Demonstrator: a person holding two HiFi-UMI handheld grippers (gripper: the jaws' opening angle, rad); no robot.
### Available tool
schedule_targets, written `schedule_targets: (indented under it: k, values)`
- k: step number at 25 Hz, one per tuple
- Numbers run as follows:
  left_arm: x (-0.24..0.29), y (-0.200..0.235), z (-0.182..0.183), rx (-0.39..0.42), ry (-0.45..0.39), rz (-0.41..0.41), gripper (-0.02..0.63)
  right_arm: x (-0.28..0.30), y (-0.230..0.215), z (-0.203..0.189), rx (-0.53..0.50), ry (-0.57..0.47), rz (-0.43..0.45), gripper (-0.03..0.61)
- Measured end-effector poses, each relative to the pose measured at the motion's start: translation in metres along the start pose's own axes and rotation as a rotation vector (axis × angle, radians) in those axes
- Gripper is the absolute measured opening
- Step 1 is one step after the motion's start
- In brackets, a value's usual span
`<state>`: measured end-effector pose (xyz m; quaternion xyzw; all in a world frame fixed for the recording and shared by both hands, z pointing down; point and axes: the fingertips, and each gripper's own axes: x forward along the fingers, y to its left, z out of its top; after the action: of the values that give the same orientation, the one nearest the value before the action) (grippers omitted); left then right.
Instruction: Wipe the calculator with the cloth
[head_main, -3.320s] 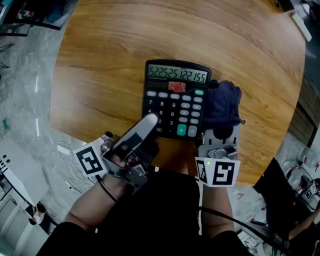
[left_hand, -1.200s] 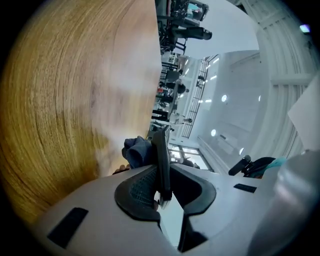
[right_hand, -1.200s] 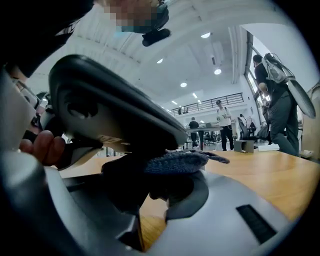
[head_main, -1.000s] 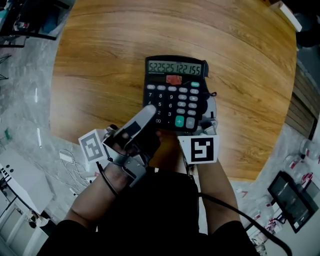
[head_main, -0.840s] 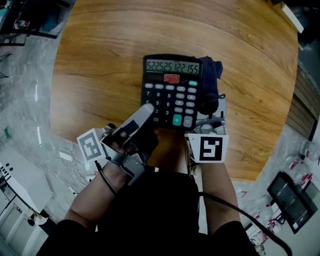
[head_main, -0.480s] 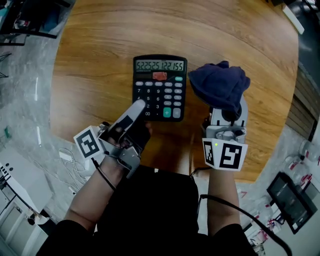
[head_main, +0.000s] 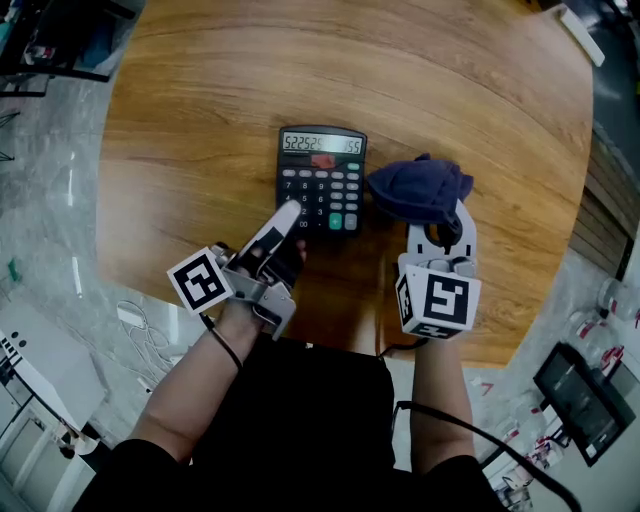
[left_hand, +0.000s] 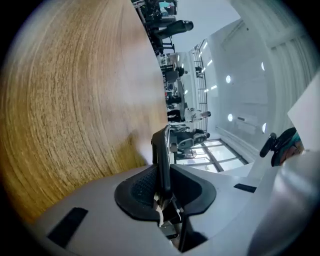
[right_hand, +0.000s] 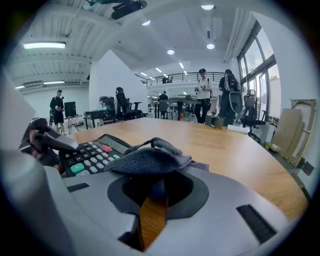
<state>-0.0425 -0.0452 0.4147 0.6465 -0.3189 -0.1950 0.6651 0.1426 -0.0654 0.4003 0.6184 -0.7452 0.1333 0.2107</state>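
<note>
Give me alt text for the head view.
Seen from above, the left hand-held gripper grips a black calculator by its near left corner over a round wooden table. The right hand-held gripper holds a bunched dark blue cloth beside the calculator's right edge.

The counter (head_main: 200, 100) is smooth, lightly glossy wood with clear grain. The calculator (head_main: 322, 185) is dark matt plastic. The cloth (head_main: 415, 190) is soft, coarse-woven dark fabric.

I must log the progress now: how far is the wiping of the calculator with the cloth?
Done: the right gripper grips the cloth, the left gripper pinches the calculator at its near edge. In hand: the cloth sits beside the calculator's right side, off the keys. Left, apparently: wiping keys and display.
</note>
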Motion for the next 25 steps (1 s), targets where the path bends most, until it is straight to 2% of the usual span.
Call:
schedule_targets:
  k: [8, 12, 14, 17, 19, 21, 25]
  values:
    - [0.01, 0.003, 0.005, 0.045, -0.034, 0.004, 0.071, 0.016, 0.0, -0.007, 0.005, 0.064, -0.022, 0.063]
    - [0.027, 0.006, 0.01, 0.097, -0.06, 0.076, 0.072, 0.032, -0.008, -0.015, -0.012, 0.117, -0.026, 0.064]
    - [0.027, 0.006, 0.011, 0.203, -0.047, 0.148, 0.083, 0.034, -0.008, -0.016, -0.029, 0.144, -0.026, 0.064]
    - [0.025, 0.005, 0.01, 0.467, 0.01, 0.286, 0.103, 0.035, -0.006, -0.017, -0.071, 0.189, -0.021, 0.064]
    - [0.024, 0.002, 0.011, 0.602, 0.031, 0.363, 0.118, 0.034, -0.006, -0.017, -0.096, 0.208, -0.016, 0.064]
    - [0.022, 0.0, 0.014, 0.688, 0.04, 0.418, 0.129, 0.033, -0.006, -0.015, -0.103, 0.22, -0.013, 0.064]
    - [0.021, 0.003, 0.016, 0.765, 0.068, 0.489, 0.144, 0.03, -0.007, -0.01, -0.08, 0.242, 0.011, 0.066]
